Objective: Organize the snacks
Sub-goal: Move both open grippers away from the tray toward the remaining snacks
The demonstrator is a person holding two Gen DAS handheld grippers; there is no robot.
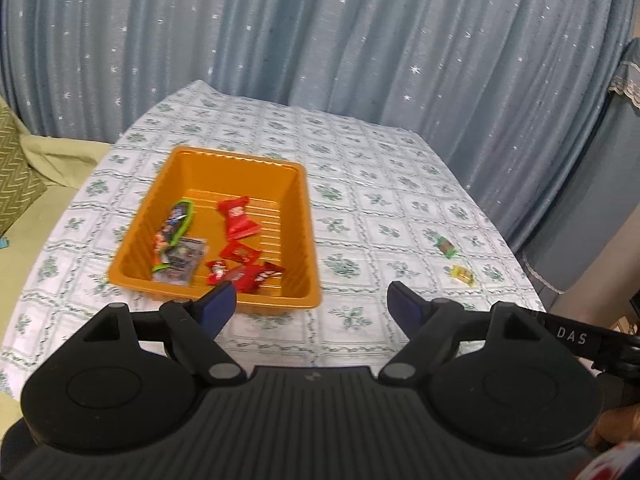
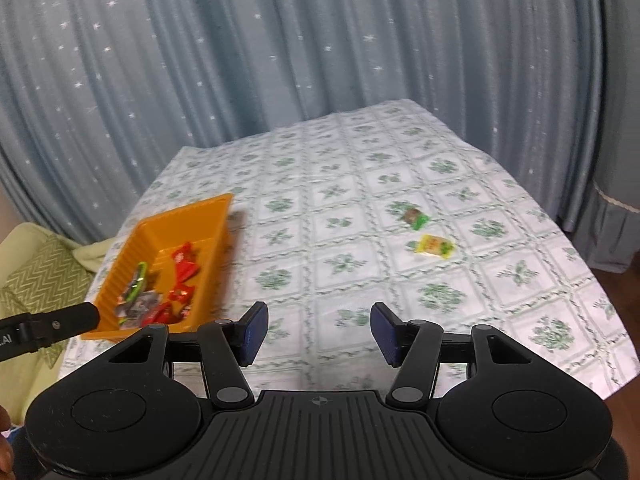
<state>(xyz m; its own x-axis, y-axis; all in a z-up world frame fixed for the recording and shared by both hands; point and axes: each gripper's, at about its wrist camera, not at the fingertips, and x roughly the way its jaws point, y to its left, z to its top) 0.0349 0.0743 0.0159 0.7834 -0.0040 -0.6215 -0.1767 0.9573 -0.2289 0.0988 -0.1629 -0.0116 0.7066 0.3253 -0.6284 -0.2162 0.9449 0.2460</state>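
Both the left claw (image 1: 310, 304) and right claw (image 2: 319, 330) gaped empty. Two wrapped candies (image 2: 434, 245) lay near the counter's right edge, well apart from the orange tray (image 2: 192, 216); a clumsy pinch might flick them off.

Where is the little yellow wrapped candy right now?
The small yellow wrapped candy lies loose on the floral tablecloth, right of the orange plastic tray and just nearer the camera than the green wrapped candy.
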